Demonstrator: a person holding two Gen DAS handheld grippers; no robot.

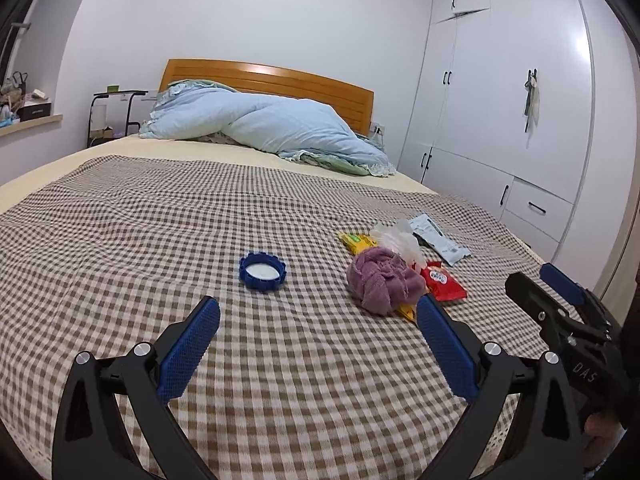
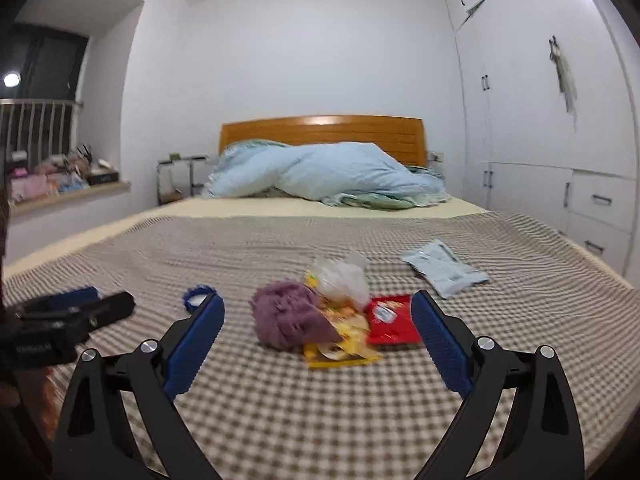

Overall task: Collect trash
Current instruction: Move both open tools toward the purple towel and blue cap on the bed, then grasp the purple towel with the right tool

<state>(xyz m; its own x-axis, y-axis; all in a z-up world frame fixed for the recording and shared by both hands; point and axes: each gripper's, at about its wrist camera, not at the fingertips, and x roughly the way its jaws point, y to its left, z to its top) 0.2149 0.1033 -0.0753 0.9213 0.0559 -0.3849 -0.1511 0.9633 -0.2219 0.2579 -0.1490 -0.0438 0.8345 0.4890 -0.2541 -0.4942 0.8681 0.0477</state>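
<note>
**Over the foot of a bed: two wide-open tongs and a small heap of trash**

Above a bed covered in a brown-and-cream checked blanket (image 1: 160,216), two black tongs with blue ribbed pads hover. Both are spread wide apart, holding nothing and touching nothing.

From the left wrist view, the left tongs (image 1: 318,320) point up the bed. A blue bottle cap (image 1: 263,271) lies open side up on the blanket beyond the gap between the pads, well apart from them. The right tongs (image 1: 548,280) show at the right edge of that view.

From the right wrist view, the right tongs (image 2: 318,320) frame the trash heap near the middle of the blanket. In the heap, a crumpled purple cloth (image 2: 286,320) touches a yellow snack wrapper (image 2: 340,344); a red wrapper (image 2: 390,320) lies beside it, and a clear plastic bag (image 2: 340,280) sits just behind. A pale blue packet (image 2: 444,270) lies apart, toward the bed's right edge. This view is slightly blurred.

A light blue duvet (image 1: 264,124) is bunched against the wooden headboard (image 1: 276,80). White wardrobes (image 1: 500,100) stand along the right wall.
</note>
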